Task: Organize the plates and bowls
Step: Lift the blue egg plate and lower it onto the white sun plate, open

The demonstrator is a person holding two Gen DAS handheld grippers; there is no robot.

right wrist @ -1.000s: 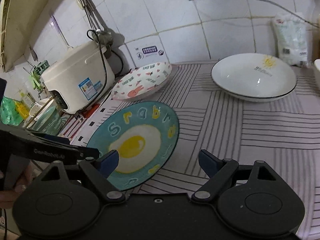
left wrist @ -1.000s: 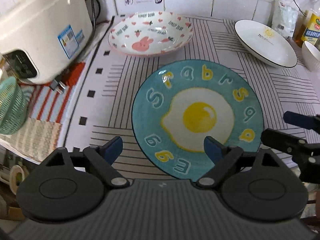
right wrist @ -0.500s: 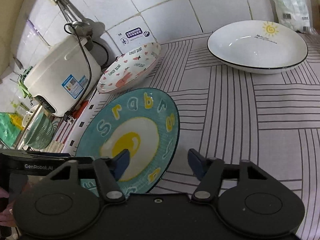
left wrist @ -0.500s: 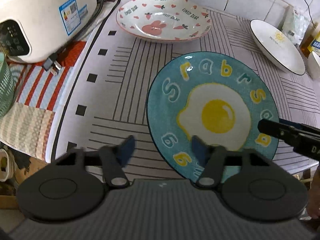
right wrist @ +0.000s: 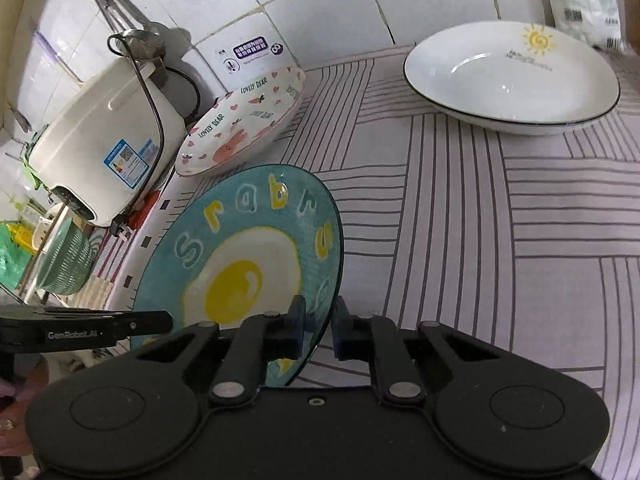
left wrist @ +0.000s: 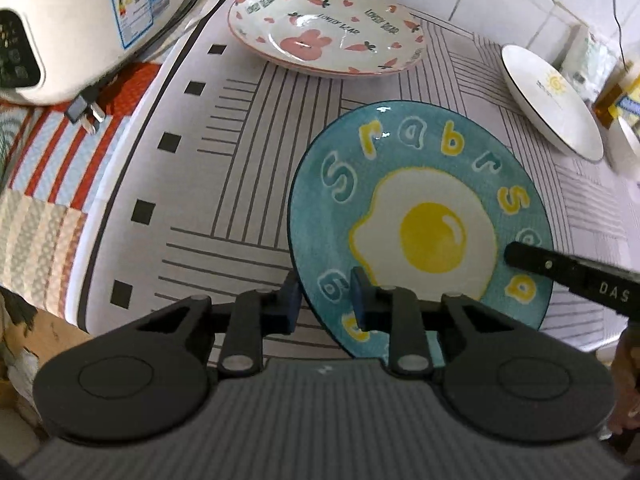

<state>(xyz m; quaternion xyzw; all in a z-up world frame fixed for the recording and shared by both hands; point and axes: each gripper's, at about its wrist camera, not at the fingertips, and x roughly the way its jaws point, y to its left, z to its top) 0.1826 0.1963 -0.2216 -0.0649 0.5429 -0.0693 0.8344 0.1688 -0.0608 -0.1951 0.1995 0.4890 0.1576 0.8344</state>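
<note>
A teal plate (left wrist: 432,232) with a fried-egg picture lies on the striped cloth, and both grippers are at its near rim. My left gripper (left wrist: 325,300) is closing with the plate's near-left rim between its blue pads, and a small gap is left. My right gripper (right wrist: 320,320) is shut on the teal plate (right wrist: 240,272) at its near-right rim. One of the right gripper's fingers (left wrist: 560,272) reaches over the plate's right side. A pink rabbit plate (left wrist: 324,32) sits behind, and a white sun bowl (left wrist: 548,100) at the far right.
A white rice cooker (left wrist: 80,20) stands at the left with its loose plug (left wrist: 86,110) on a red-striped mat. A green colander (right wrist: 66,264) hangs off the left edge. A bag (right wrist: 584,0) and a yellow bottle (left wrist: 624,96) stand by the tiled wall behind the bowl.
Both grippers came down and forward onto the teal plate's near rim. Their jaws went from wide apart to narrow, and the right one closed on the rim.
</note>
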